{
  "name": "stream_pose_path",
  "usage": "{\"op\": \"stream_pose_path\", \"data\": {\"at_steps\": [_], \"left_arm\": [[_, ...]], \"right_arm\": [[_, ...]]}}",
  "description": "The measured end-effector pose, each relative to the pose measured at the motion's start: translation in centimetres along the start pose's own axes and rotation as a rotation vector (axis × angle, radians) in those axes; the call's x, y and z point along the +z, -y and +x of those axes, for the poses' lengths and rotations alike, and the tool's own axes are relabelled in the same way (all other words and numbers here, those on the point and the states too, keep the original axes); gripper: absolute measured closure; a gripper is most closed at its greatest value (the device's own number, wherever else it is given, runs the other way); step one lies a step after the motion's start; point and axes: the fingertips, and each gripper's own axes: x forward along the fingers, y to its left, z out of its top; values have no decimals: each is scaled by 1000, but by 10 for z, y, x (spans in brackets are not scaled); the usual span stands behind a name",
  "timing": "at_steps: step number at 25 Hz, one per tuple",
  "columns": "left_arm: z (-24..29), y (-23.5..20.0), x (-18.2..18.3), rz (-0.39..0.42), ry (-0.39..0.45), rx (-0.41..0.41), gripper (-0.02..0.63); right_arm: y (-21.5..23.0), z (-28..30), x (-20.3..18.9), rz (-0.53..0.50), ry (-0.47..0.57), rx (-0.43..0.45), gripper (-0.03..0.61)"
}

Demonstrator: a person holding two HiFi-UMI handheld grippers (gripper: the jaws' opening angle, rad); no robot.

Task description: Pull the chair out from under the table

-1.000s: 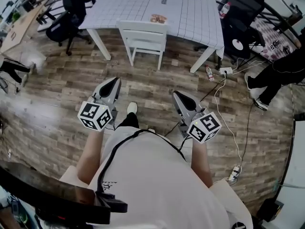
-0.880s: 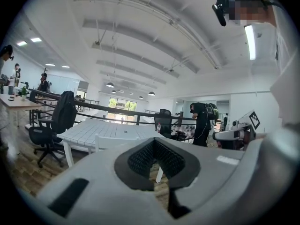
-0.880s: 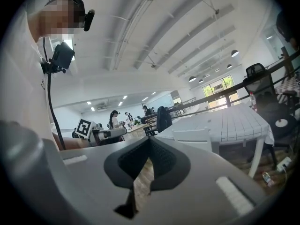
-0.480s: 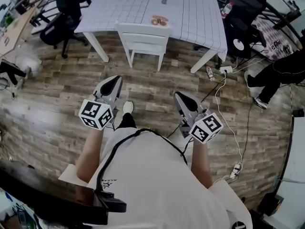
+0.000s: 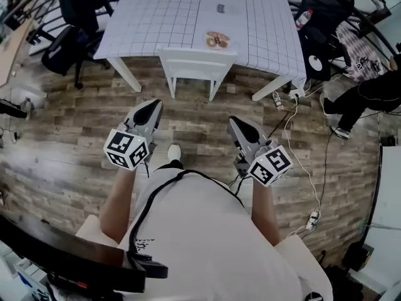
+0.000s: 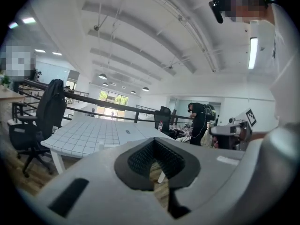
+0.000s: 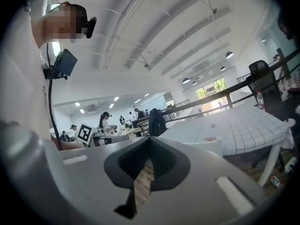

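White wooden chair [image 5: 196,64] sits tucked under the near edge of the white grid-topped table [image 5: 156,17], backrest crosswise, straight ahead of 2 grippers. Left gripper [image 5: 148,108] and right gripper [image 5: 238,125] have jaws closed, empty, well short of the table. Left seems marginally nearer.

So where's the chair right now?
In the head view the white chair sits top centre, pushed in at the near edge of the gridded table, ahead of the left gripper and the right gripper.
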Motion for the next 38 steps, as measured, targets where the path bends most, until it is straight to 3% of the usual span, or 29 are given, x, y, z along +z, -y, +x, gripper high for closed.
{"op": "stream_pose_path", "data": {"at_steps": [5,12,15,19,24,32,38], "left_arm": [[24,-46,18,11,-11,-102,609],[55,-97,16,-16,-45,-184,608],[65,-106,19,-11,-47,-197,607],[76,-116,18,-9,-70,-190,607],[93,-116,24,18,-70,-158,607],[112,-106,37,29,-24,-42,606],[125,-93,33,46,-35,-2,607]], "right_arm": [[9,56,3,53,25,-49,572],[8,107,-31,37,-170,-82,578],[17,109,-26,85,-133,-95,575],[37,113,-5,119,-49,-108,572],[61,122,9,55,-52,-74,571],[90,131,25,-46,-87,35,571],[126,125,34,-110,-125,45,572]]}}
